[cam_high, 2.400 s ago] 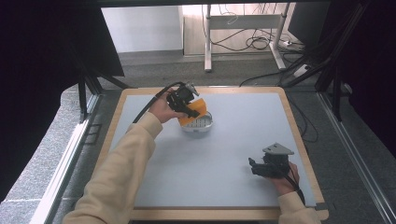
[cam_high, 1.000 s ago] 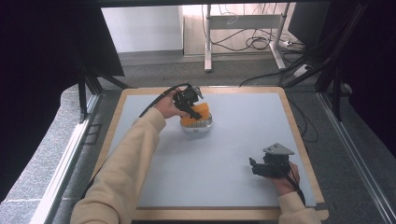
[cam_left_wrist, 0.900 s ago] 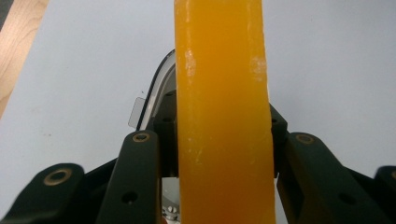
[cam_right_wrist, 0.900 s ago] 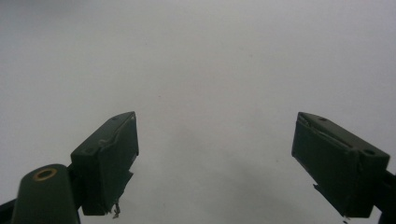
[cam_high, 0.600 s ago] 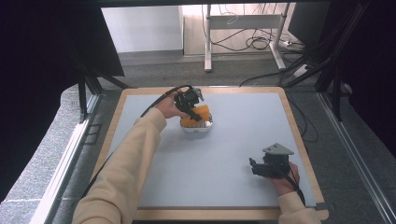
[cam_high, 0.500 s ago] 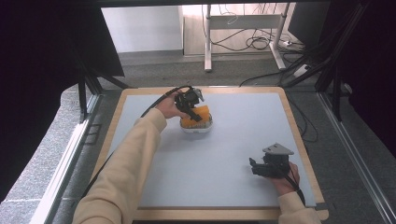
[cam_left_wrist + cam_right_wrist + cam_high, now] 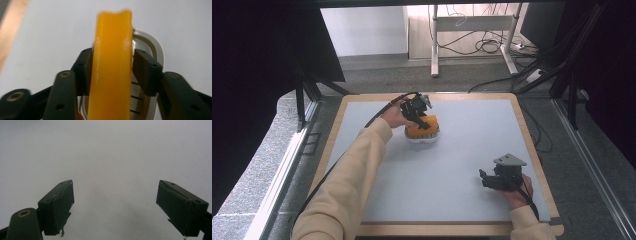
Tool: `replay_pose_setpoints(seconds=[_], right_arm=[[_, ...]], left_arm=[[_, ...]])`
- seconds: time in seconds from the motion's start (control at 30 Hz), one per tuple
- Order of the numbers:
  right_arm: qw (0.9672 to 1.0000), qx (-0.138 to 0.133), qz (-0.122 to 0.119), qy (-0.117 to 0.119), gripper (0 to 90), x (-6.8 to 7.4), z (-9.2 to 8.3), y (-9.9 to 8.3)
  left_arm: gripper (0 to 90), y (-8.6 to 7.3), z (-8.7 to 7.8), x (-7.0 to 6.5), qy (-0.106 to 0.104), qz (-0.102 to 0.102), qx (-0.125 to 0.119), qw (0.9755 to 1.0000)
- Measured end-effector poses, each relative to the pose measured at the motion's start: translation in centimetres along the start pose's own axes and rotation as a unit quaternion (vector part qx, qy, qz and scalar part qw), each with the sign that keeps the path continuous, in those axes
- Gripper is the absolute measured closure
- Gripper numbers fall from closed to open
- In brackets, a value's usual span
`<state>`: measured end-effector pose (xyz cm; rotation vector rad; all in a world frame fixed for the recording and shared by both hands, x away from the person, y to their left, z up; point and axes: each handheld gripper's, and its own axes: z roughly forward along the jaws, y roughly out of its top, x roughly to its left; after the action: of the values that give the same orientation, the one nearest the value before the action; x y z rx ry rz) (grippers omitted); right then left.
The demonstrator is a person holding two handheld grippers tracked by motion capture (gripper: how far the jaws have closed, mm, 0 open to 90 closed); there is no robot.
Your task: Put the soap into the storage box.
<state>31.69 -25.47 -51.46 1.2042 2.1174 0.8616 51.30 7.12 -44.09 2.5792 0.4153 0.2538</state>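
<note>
An orange block (image 7: 428, 125) stands on edge in a white bowl (image 7: 422, 139) at the back middle of the pale table (image 7: 462, 150). My left gripper (image 7: 424, 122) reaches over it from the left. In the left gripper view the orange block (image 7: 112, 65) fills the gap between the jaws of my left gripper (image 7: 112, 63), and both pads press its sides. The white bowl's rim (image 7: 152, 45) curves behind it. My right gripper (image 7: 485, 179) hovers low at the front right, jaws wide apart over bare table. Nothing sits between the jaws of my right gripper (image 7: 115, 202).
A wooden border (image 7: 532, 145) frames the table. The left arm's sleeve (image 7: 357, 170) crosses the table's left half, with a black cable (image 7: 384, 107) trailing beside it. A floor with cables and desk legs (image 7: 472, 45) lies beyond the far edge.
The left gripper has settled slightly lower on the orange block in the bowl. The right gripper has stayed in place.
</note>
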Motion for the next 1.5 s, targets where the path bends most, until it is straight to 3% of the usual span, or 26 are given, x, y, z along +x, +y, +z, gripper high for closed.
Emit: replay_pose_setpoints(seconds=[0.17, 0.47, 0.73, 0.9, 1.13, 1.3, 1.43, 1.5], right_arm=[[1.0000, 0.000, -0.001, 0.000, 15.2, 0.1, 0.0, 0.0], [1.0000, 0.001, -0.001, -0.001, 15.2, 0.1, 0.0, 0.0], [1.0000, 0.000, -0.001, -0.001, 15.2, 0.1, 0.0, 0.0], [1.0000, 0.001, -0.003, 0.000, 15.2, 0.2, 0.0, 0.1], [1.0000, 0.000, -0.004, -0.001, 15.2, 0.3, 0.0, 0.1], [1.0000, -0.002, -0.005, -0.001, 15.1, 0.4, -0.1, 0.2], [1.0000, -0.002, -0.004, 0.000, 15.1, 0.5, -0.1, 0.2], [1.0000, -0.002, -0.005, 0.000, 15.1, 0.6, -0.2, 0.2]], left_arm=[[39.3, 0.2, -1.9, 0.0, 0.035, -0.009, -0.022, 0.9991], [35.8, 0.0, -3.1, -0.6, 0.045, -0.006, -0.030, 0.9985], [31.2, -1.6, -4.5, -1.6, 0.053, -0.050, -0.050, 0.9960], [25.8, -3.1, -5.7, -2.6, 0.061, -0.088, -0.063, 0.9922], [25.2, -5.9, -7.8, -4.5, 0.064, -0.127, -0.090, 0.9858], [23.7, -8.1, -8.7, -7.0, 0.070, -0.143, -0.111, 0.9809], [23.5, -10.2, -9.1, -8.9, 0.078, -0.161, -0.113, 0.9774], [23.6, -11.4, -9.4, -9.8, 0.075, -0.176, -0.122, 0.9740]])
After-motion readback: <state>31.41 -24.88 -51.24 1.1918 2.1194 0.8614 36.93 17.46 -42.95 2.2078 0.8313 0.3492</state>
